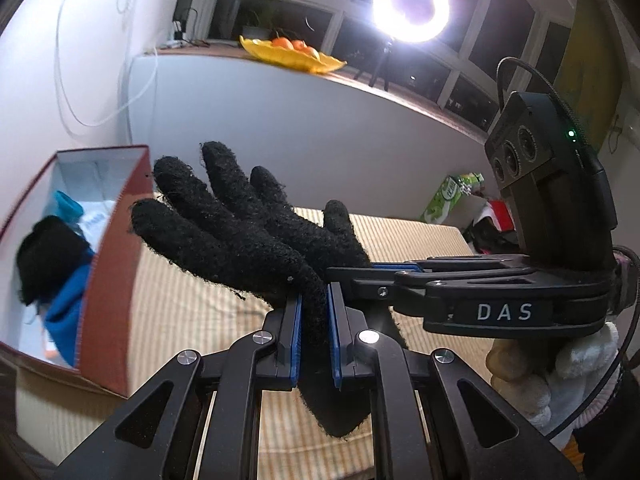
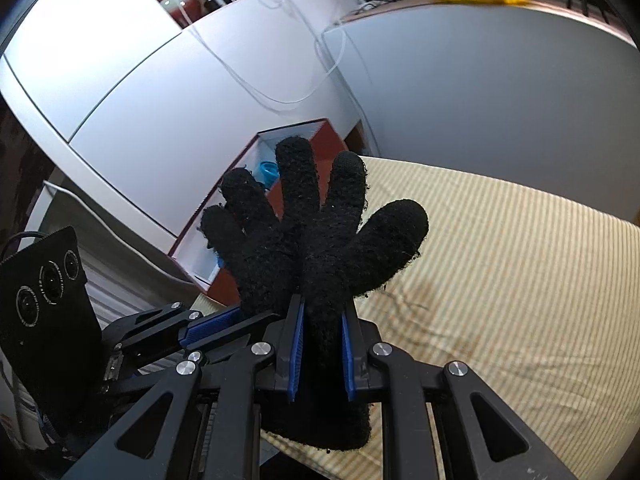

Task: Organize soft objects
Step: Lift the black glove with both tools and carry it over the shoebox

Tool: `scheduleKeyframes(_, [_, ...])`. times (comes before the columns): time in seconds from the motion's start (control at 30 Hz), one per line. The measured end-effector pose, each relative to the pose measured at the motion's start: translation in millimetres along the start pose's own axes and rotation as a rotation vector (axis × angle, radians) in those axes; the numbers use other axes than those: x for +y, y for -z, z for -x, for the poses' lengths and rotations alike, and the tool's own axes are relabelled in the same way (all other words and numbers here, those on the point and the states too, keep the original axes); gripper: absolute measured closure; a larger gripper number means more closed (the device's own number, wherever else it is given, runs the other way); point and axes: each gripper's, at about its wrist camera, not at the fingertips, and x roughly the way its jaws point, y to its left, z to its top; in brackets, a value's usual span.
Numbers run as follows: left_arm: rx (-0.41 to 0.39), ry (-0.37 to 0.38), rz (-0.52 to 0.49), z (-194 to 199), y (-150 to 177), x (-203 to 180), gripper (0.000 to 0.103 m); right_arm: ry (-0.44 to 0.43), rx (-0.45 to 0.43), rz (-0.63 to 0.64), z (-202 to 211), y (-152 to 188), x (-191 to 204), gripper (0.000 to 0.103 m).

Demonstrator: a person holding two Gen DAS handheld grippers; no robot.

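A wide bed covered in a cream cloth with fine yellow stripes (image 2: 500,264) fills the lower part of both views, with pale grey-white cabinet walls (image 2: 460,92) rising behind it. On the bed's far corner stands an open rectangular cardboard box with red-brown outer sides and a white inside (image 1: 116,248); it holds a black soft item lying on a blue garment (image 1: 66,300), with a small turquoise object further back. Raised above the bed just beside the box is a fuzzy black knitted glove (image 1: 248,240), its fingers spread towards the box opening, and both tools hold it. The left hand-held gripper (image 1: 314,312) has its blue pads closed tight on a fold of the glove near the cuff, which hangs below the jaws. The right hand-held gripper (image 2: 322,312) is likewise clamped on the glove's lower palm, the fingers fanned upward ahead of it. On the window ledge behind sit a glaring ring light on a small tripod (image 1: 410,6) and a yellow leaf-shaped dish with oranges (image 1: 292,56). A white-gloved hand (image 1: 568,368) grips the right tool's handle.
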Motion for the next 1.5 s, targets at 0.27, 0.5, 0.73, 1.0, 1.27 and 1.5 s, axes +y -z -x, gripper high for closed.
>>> scheduleKeyframes(0.27, [-0.052, -0.011, 0.018, 23, -13, 22, 0.093, -0.006, -0.006, 0.044, -13, -21, 33, 0.088])
scheduleKeyframes(0.5, [-0.102, -0.057, 0.041, 43, -36, 56, 0.093, -0.033, -0.020, 0.098, -31, -56, 67, 0.088])
scheduleKeyframes(0.73, [-0.107, -0.112, 0.090, 50, -63, 108, 0.093, -0.058, -0.016, 0.152, -75, -101, 102, 0.088])
scheduleKeyframes(1.0, [-0.082, -0.195, 0.139, 36, -88, 166, 0.093, -0.067, 0.012, 0.182, -132, -145, 120, 0.088])
scheduleKeyframes(1.27, [-0.029, -0.235, 0.193, 11, -92, 204, 0.093, -0.027, 0.058, 0.205, -177, -159, 115, 0.088])
scheduleKeyframes(1.5, [0.014, -0.253, 0.219, -12, -94, 217, 0.092, 0.031, 0.064, 0.199, -202, -171, 104, 0.085])
